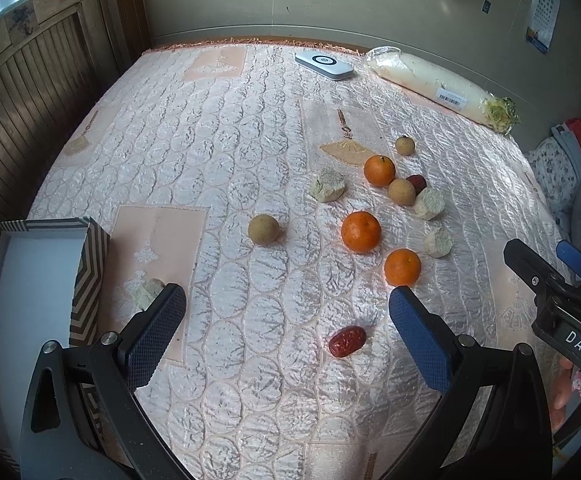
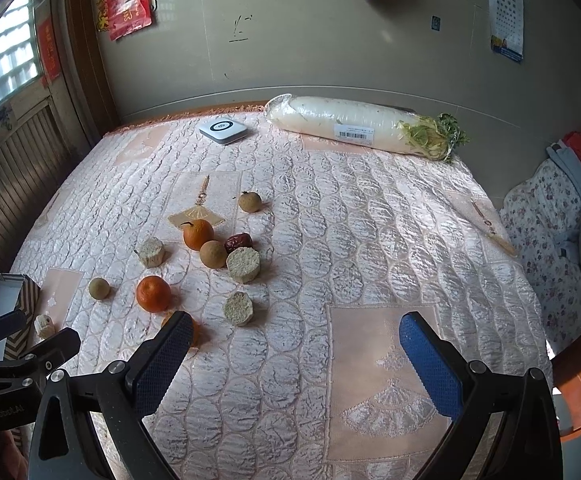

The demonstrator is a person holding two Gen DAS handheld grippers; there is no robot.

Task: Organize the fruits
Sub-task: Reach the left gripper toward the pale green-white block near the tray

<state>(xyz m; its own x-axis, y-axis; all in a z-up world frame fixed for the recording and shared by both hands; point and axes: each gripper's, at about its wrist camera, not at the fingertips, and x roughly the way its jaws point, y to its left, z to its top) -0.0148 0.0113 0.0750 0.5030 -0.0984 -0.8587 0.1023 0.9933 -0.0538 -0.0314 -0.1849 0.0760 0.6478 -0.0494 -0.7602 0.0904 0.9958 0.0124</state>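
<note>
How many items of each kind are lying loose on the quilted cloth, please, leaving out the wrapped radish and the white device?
Oranges: 3
Round brown fruits: 3
Red dates: 2
Pale cut chunks: 4
Total: 12

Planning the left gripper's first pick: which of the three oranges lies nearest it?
The round orange just beyond the left gripper, by its blue fingertip. The other two oranges lie farther up the quilted pink cloth.
</note>
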